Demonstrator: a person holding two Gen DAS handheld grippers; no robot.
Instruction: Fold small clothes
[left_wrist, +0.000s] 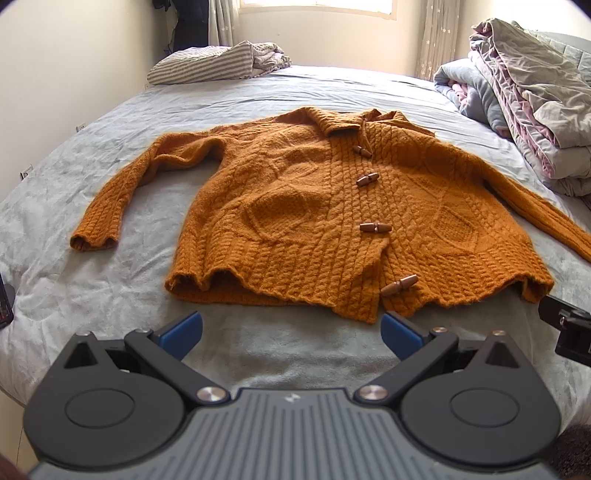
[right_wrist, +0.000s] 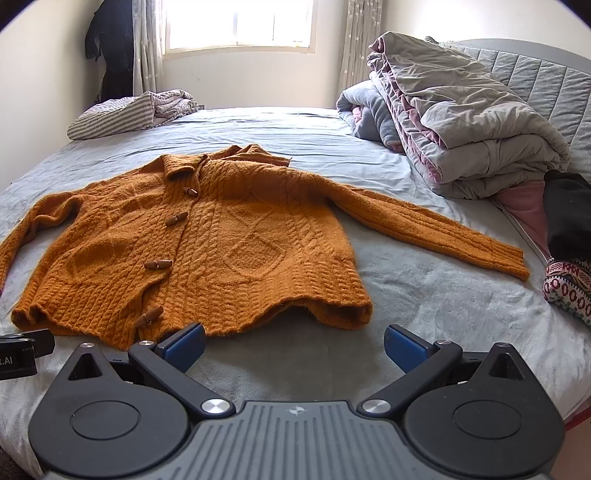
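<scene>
An orange cable-knit cardigan (left_wrist: 295, 206) (right_wrist: 207, 240) with wooden toggle buttons lies flat and buttoned on the grey bed sheet, both sleeves spread out to the sides. My left gripper (left_wrist: 291, 330) hangs open just short of the cardigan's hem, near the lowest toggle (left_wrist: 399, 285), with nothing between its blue pads. My right gripper (right_wrist: 293, 345) is also open, in front of the hem's right corner (right_wrist: 354, 314), holding nothing. A black part of the right gripper (left_wrist: 569, 328) shows at the left wrist view's right edge; the left gripper (right_wrist: 22, 350) peeks into the right wrist view's left edge.
A folded grey and pink quilt pile (right_wrist: 461, 122) sits at the right by the padded headboard (right_wrist: 546, 81). A striped bundle (left_wrist: 210, 62) lies at the far left. Dark and patterned garments (right_wrist: 569, 266) rest at the right edge. Window (right_wrist: 240, 22) behind.
</scene>
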